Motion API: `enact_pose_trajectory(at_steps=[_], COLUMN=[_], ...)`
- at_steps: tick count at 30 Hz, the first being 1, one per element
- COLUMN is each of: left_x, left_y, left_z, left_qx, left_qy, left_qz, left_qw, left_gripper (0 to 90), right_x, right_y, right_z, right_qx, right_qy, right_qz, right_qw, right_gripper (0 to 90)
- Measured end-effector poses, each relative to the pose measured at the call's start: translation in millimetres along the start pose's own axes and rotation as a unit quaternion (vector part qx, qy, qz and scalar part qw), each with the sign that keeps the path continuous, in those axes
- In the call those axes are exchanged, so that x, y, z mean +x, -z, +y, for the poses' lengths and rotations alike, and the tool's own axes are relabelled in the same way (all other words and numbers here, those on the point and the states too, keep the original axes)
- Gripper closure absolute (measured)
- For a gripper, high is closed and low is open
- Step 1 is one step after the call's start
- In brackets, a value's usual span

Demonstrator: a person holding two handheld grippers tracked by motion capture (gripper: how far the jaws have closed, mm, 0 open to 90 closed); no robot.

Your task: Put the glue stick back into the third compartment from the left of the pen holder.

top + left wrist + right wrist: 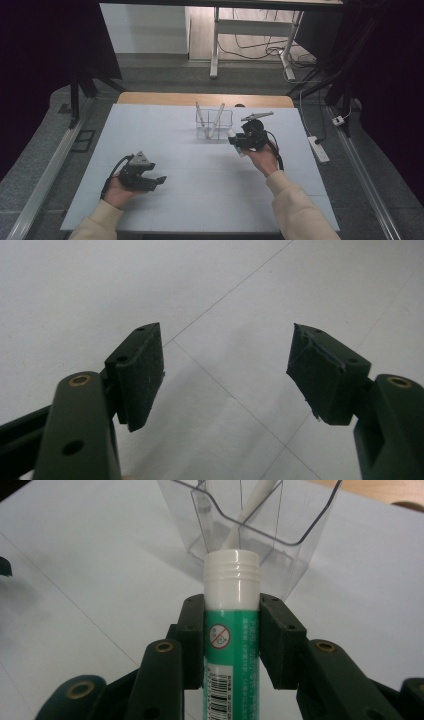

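Observation:
My right gripper [232,632] is shut on a green glue stick [231,645] with a white cap that points toward a clear plastic holder [250,525]. In the high view that right gripper [239,141] hovers just right of and in front of the clear holder [214,123], the glue stick [233,137] in its jaws. Two white pens [209,120] lean inside the holder. My left gripper [159,179] rests low over the front left of the white table [165,135], jaws wide apart. In the left gripper view the left gripper [227,372] stands open over bare tabletop.
The wooden back edge of the table [205,99] lies behind the holder. Beyond it are desk legs and cables [250,47] on the floor. A power strip [318,148] lies off the right edge. Dark stands flank both sides.

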State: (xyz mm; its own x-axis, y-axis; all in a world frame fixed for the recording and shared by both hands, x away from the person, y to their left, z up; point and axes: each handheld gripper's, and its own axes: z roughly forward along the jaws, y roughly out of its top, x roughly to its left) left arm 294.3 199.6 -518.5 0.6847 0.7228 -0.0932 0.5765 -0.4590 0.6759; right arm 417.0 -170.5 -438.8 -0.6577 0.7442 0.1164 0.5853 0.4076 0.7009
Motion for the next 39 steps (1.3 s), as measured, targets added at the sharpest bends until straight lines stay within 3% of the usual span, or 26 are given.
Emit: enact_pose_trajectory(at_steps=[19, 27, 39], left_x=[0.5, 0.6, 1.2], left_y=[0.9, 1.3, 2.1], left_z=[-0.1, -0.2, -0.2], left_qx=[-0.001, -0.002, -0.005], left_qy=[0.001, 0.001, 0.003], left_qz=[0.002, 0.002, 0.003], left_qw=[1.0, 1.0, 1.0], left_gripper=[30.5, 30.5, 30.5], right_x=[-1.1, -3.2, -12.0], right_y=[13.1, 14.1, 11.2], right_z=[9.0, 11.3, 19.5], right_qx=[-0.059, -0.087, -0.129], right_qy=[0.01, 0.022, 0.007], right_qz=[0.006, 0.013, 0.018], right_qw=[0.9982, 0.9959, 0.9914], right_gripper=[64.7, 64.7, 64.7])
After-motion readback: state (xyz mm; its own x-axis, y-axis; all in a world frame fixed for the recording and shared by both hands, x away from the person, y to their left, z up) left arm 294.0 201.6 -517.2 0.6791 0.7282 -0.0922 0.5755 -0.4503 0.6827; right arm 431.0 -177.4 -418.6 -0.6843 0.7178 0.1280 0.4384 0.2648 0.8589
